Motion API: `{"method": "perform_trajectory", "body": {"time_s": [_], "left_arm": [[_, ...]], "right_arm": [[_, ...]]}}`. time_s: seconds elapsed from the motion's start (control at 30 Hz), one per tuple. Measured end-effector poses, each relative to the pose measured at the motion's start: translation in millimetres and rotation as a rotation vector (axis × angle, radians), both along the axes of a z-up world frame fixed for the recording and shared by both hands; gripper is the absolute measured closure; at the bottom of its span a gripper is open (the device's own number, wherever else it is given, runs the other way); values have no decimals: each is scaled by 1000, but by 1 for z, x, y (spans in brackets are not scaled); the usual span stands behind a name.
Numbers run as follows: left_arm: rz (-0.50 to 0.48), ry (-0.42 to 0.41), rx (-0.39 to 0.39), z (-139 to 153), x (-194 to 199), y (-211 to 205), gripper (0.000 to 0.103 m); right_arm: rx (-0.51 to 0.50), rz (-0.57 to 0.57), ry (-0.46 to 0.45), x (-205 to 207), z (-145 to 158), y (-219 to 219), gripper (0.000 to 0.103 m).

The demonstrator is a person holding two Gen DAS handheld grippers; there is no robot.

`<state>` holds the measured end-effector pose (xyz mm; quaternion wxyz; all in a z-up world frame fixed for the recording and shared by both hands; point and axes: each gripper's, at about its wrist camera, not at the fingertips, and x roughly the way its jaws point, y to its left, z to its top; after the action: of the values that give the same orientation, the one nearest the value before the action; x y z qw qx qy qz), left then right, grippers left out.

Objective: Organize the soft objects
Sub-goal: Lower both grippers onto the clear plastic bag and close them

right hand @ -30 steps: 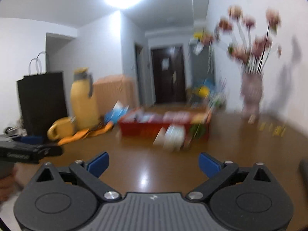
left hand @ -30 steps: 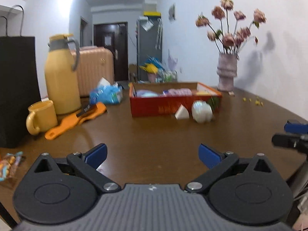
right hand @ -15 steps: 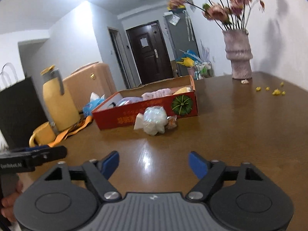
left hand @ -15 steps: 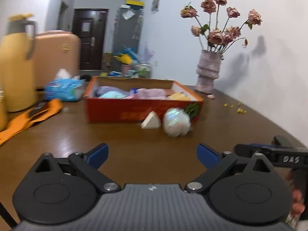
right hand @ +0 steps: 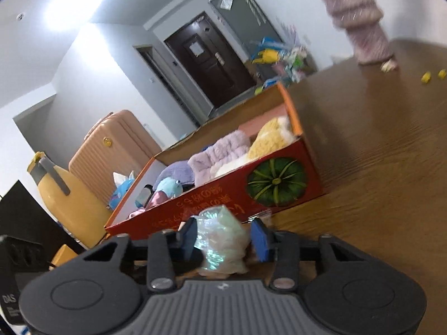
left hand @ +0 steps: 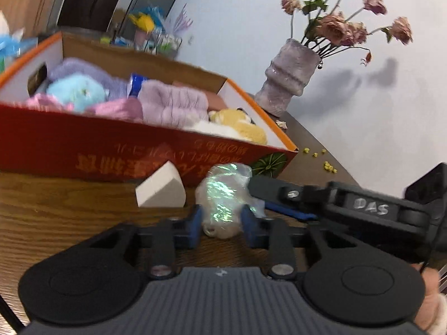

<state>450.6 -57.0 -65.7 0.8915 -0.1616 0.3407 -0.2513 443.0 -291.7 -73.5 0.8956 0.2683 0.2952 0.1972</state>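
- Between the blue pads of the left claw (left hand: 220, 224) sits the iridescent wrapped bundle (left hand: 223, 198), resting on the worktop (left hand: 56, 212); the pads flank its lower part closely, yet I cannot tell whether they press it or only bracket it.
- Around the same bundle (right hand: 222, 240) the right claw (right hand: 223, 240) comes in from the other side, pads near either flank; whether it bites is equally unclear through the blur.
- Crowding is the first risk, as I judge it; in the left view the right claw's finger lies across the bundle's right side, just beside the left claw's pad, and the two could knock or pinch each other.
- Slippery film is the second; a squeeze on the loose wrap alone may let the soft contents slide out, or tear the wrap if both claws pull apart.
- Just left of the bundle lies a pale sponge wedge (left hand: 160, 189); a sideways sweep could shove it along.
- Behind both stands the red box (left hand: 83, 150), already holding plush toys (left hand: 75, 92) and a lilac fleece (left hand: 173, 106); a low lift could catch its front wall.
- Farthest, the vase (left hand: 290, 78) of dried flowers stands well apart, probably safe.
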Motion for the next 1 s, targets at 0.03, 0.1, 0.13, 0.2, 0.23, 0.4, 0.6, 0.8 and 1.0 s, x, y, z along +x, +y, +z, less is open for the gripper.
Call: {"method": "perform_trajectory", "body": {"time_s": [0.03,0.1,0.13,0.2,0.23,0.4,0.6,0.8,1.0], "left_arm": [[5,-6,-3,0,-1,1,82],[-4,-28,32,5,-9,1,89],[-8,-33,44,9,-15,2,90],[-19,-54,58,18,-36,5,90],[-19,-71,78,22,-52,7,90],[-41,-118,137,25,-136,13,89],[-16,-136,57,25,-200,46,49],[110,-90,26,31,-195,56,31],[27,-63,73,13,-186,28,69]], "right_arm": [[14,17,17,6,-4,3,80],[15,25,36,8,-9,7,91],[8,37,30,5,-9,9,93],[17,56,17,-4,-4,11,95],[8,66,-1,-14,-1,14,95],[-93,142,-66,-93,5,37,95],[-234,231,-105,-165,-4,64,95],[-357,265,-149,-202,-10,81,97],[-401,274,-160,-218,-10,86,89]]}}
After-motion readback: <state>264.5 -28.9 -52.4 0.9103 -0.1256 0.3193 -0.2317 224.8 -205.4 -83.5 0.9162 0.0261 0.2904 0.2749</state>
